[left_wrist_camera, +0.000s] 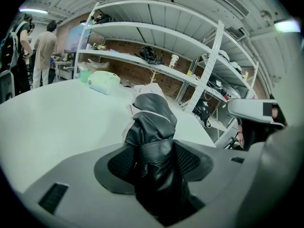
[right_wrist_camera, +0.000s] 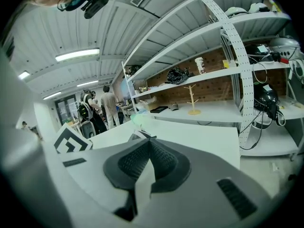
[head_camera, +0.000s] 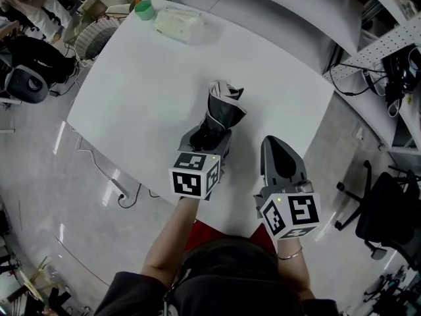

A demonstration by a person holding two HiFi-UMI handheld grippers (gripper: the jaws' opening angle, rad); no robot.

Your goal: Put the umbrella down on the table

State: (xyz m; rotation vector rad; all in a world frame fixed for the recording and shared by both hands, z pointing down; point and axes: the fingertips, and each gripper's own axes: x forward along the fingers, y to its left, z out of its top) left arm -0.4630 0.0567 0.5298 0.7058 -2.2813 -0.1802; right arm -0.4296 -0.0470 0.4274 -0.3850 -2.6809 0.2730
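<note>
A folded black umbrella with a pale lining at its tip is held over the near part of the white table. My left gripper is shut on its lower end. In the left gripper view the umbrella fills the gap between the jaws of the left gripper and slants up and away over the table. My right gripper hangs just right of the umbrella, by the table's front edge, apart from it. Seen from the right gripper view, the right gripper has its pads together and nothing between them.
A pale plastic container and a green cup stand at the table's far edge, with a wire basket beside the corner. Office chairs flank the table. A cable lies on the floor. Shelving stands behind; people at far left.
</note>
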